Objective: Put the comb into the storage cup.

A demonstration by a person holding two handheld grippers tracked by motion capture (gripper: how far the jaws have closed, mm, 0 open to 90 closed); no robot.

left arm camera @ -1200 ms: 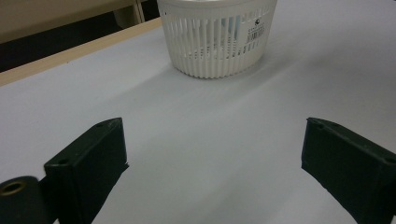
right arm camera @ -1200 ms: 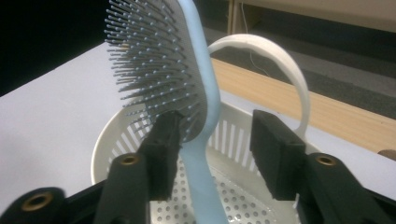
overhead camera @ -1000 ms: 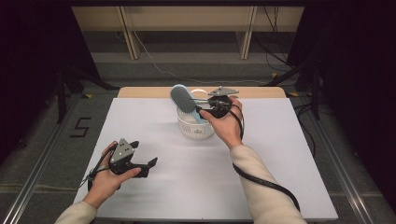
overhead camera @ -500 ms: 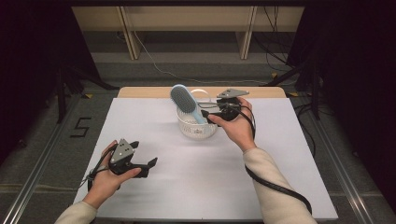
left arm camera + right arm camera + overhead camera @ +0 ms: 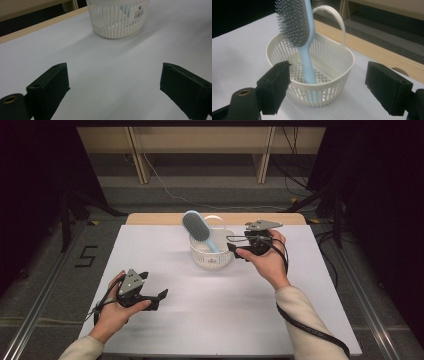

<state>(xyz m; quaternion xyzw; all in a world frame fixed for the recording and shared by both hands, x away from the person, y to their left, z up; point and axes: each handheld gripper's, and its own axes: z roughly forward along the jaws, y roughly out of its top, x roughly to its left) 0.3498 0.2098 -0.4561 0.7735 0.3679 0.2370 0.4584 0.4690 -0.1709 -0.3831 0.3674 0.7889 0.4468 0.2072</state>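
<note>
Standing handle-down in the white basket (image 5: 211, 255), the blue hairbrush (image 5: 196, 226) leans with its bristled head above the rim, near the far middle of the counter (image 5: 200, 320). Just right of the basket, the right tongs (image 5: 234, 251) hang wide and empty. At the near left, the left tongs (image 5: 161, 296) gape wide over bare counter.

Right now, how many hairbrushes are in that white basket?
1: a light blue hairbrush stands handle down in the white basket, its bristled head leaning out over the rim. Nothing else shows inside.
</note>
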